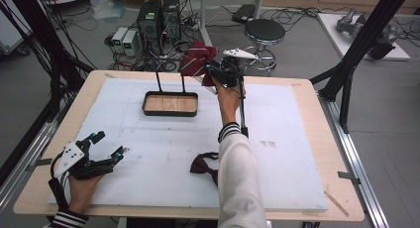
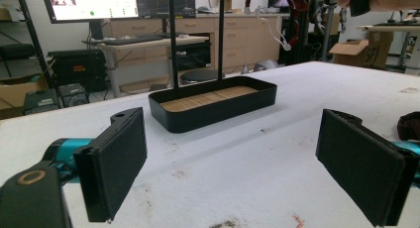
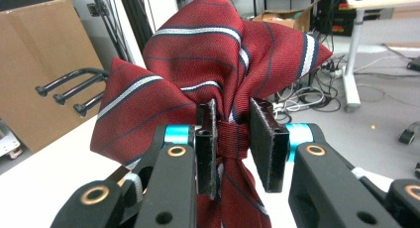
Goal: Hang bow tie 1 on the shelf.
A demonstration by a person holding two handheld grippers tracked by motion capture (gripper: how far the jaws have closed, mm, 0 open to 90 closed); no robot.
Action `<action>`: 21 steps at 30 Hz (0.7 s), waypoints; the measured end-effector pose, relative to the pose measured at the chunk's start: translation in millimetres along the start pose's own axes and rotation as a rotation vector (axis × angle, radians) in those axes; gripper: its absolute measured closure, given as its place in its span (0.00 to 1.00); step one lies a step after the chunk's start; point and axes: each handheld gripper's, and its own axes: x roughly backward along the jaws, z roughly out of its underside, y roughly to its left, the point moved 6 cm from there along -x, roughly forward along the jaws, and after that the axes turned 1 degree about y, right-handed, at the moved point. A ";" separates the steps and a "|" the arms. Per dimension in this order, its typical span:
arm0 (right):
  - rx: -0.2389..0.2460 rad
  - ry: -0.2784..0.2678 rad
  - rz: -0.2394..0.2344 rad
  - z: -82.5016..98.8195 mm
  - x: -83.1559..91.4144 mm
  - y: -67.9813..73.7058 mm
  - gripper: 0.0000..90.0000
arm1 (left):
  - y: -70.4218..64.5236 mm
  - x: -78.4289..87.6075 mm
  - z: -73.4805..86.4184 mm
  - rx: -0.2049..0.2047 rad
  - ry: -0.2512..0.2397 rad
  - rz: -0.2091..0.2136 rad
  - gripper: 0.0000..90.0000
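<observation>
Holding striped bow tie (image 3: 208, 74), black tray (image 1: 170, 103) bare

The bow tie (image 3: 208, 74) clamped in the right gripper (image 3: 233, 143) is deep red with slanting white stripes edged in navy, while a second bow tie (image 1: 204, 166) on the white table cover (image 1: 148, 153) is plain dark maroon. The tray (image 2: 213, 106) is black outside with a pale wood-grain floor (its two upright rods black too). Both grippers — the left gripper (image 2: 233, 158) included — are black with teal accents and brass-coloured rivets.
</observation>
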 end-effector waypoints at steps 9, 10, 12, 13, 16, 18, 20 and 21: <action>0.067 0.027 -0.009 -0.8 7.1 4.6 0.82 | -0.2 -0.1 -0.1 -0.005 0.000 -0.001 0.14; 0.065 0.029 -0.011 -0.8 7.6 5.0 0.82 | -0.4 -0.1 -0.1 -0.005 0.000 0.000 0.14; 0.076 0.036 -0.010 -0.6 7.9 5.7 0.81 | -0.6 0.0 -0.1 -0.008 0.000 -0.001 0.14; 0.087 0.039 -0.001 -0.4 7.6 5.3 0.81 | -0.7 0.0 -0.1 -0.007 -0.001 -0.001 0.14; 0.085 0.046 0.008 0.7 6.4 4.4 0.80 | -0.7 0.0 -0.1 -0.006 -0.001 -0.001 0.14; 0.085 0.049 0.017 1.6 5.3 3.2 0.77 | -0.7 -0.1 -0.2 -0.005 -0.003 -0.001 0.14; 0.086 0.052 0.015 1.8 5.2 3.2 0.77 | -0.6 -0.1 -0.2 -0.005 -0.003 -0.001 0.14; 0.083 0.049 0.012 1.9 5.0 3.2 0.74 | -0.4 0.0 -0.1 -0.006 -0.001 -0.001 0.14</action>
